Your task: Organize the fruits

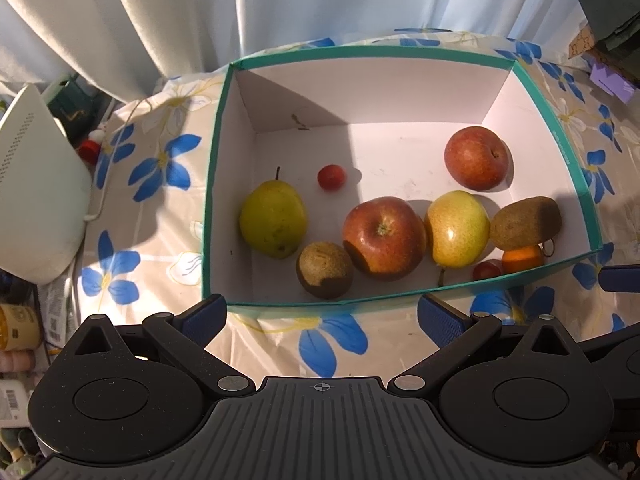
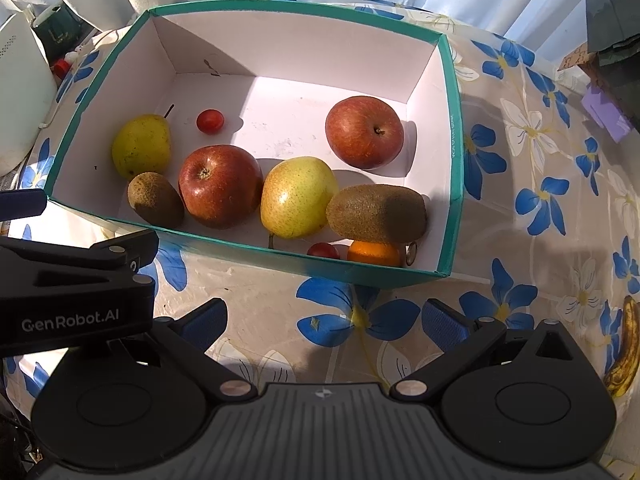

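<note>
**Both claws released, one banana left outside the box**

The right claw hangs released over the flowered worktop, its blue pads wide apart with nothing between them. The left claw is likewise spread and empty, just short of the box's near wall.

Straight ahead of both claws sits the teal-rimmed box, already holding two red apples, two yellow-green pears, two kiwis, an orange tucked under the larger kiwi, and two cherry tomatoes.

The relation that matters: a browning banana lies on the worktop well off to the right of the right claw, outside the box, at the very edge of that view. Its long axis runs roughly fore-and-aft, parallel to the claw's fingers. It does not show in the left wrist view, so the right hand is judged the nearer; reaching it would likely call for swinging right and closing across the banana's narrow width.
</note>
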`<state>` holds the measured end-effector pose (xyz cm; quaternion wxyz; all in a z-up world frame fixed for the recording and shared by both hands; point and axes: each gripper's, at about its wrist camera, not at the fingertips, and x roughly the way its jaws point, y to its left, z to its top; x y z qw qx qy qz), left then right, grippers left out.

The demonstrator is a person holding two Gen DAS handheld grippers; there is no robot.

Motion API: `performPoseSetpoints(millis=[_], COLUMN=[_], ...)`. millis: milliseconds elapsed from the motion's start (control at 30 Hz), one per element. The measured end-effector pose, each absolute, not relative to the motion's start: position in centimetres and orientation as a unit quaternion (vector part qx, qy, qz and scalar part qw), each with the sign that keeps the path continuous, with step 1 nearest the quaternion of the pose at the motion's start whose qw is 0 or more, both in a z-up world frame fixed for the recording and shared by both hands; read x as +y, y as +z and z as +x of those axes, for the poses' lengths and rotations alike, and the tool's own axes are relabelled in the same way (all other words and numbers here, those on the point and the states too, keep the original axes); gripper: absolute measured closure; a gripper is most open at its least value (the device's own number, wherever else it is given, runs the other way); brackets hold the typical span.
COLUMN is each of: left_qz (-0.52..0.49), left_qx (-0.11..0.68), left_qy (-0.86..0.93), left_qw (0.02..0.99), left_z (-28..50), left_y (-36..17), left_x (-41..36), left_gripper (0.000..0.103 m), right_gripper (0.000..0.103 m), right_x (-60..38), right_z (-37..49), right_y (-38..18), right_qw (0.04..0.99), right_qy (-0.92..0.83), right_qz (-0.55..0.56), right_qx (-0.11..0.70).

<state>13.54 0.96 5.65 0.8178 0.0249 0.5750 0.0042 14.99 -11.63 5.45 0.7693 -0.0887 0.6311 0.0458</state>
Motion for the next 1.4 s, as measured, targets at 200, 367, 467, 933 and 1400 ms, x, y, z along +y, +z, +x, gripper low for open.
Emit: performPoseSetpoints(millis=[200,367,467,933,1400], left_qz=[0.026,0.027,0.027,0.027,0.028], left_qx=[0.577,0.575,0.575,0.574,0.574], left_qy=[0.002,0.002,0.002,0.002,0.002], left_qw=[0.817,0.818,0.818,0.818,0.818], left_z=[13.68,13.68,13.68,13.73,13.81], left_y=[5.49,5.51,5.52,5.56,5.56], left_x=[0.84,0.8,0.78,0.77,0.73], left_gripper=[0.0,0.0,0.0,0.0,0.0], right_gripper=[0.0,0.0,0.0,0.0,0.0], right_x=[-11.72,-11.8,-11.8,-11.82,-11.89], right_z=[15.11,15.14,15.15,15.18,15.33], right_y=[5.31,5.27,5.3,5.4,5.31], right_qw=[0.767,0.767,0.767,0.768,0.768], right_qy=[0.045,0.045,0.045,0.045,0.046], right_qz=[-0.088,-0.088,-0.089,-0.09,-0.085], right_qx=[0.634,0.634,0.633,0.632,0.634])
